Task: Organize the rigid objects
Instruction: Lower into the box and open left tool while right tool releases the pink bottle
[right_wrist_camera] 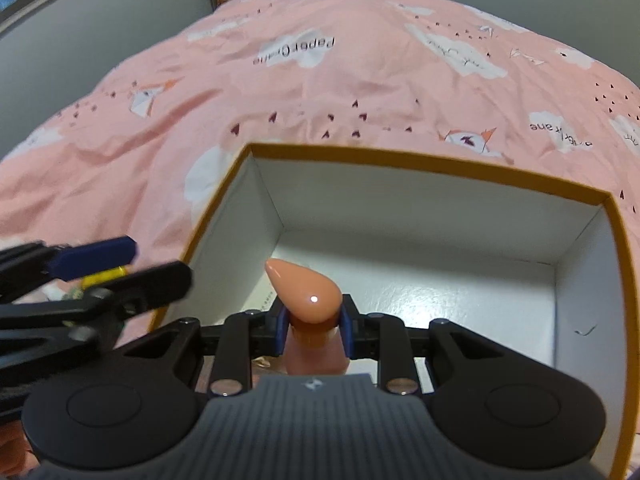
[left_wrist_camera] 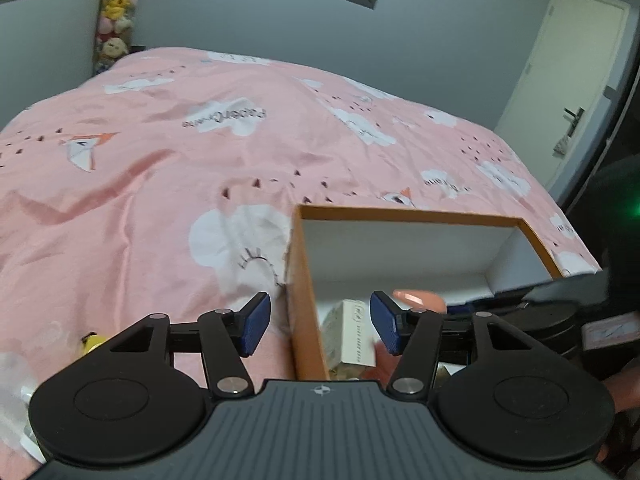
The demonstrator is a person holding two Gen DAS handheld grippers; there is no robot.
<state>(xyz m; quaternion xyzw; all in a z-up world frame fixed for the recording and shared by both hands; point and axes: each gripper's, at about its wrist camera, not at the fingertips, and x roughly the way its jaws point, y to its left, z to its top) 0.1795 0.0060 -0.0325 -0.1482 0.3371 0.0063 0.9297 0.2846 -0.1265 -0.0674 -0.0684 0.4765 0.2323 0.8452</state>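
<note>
The right gripper [right_wrist_camera: 315, 330] has its blue pads pressed onto a peach-coloured bottle [right_wrist_camera: 310, 300] with a teardrop-shaped top. It grips the bottle at the neck, and the pointed top sticks up and forward beyond the fingertips. Below and ahead of this gripper is an open box [right_wrist_camera: 440, 168] with an orange rim and white inner walls, which stands on the bed. The bottle hangs over the near left part of the box.

The left gripper [left_wrist_camera: 322, 326] is spread apart, and nothing is between its pads. Its left pad is over the pink bed cover [left_wrist_camera: 160, 160], and its right pad is over the inside of the box, so the left wall of the box runs between them. Just below its right pad, inside the box, a small white carton [left_wrist_camera: 352, 336] lies at a tilt. There is a line of small print on it, but it is too blurred to read.

The bed cover has white clouds and folded-paper birds printed on it. One cloud far ahead of both grippers carries the words "Paper Crane", seen upside down. Behind the bed, in the far left corner, there is a column of soft toys [left_wrist_camera: 116, 12].
</note>
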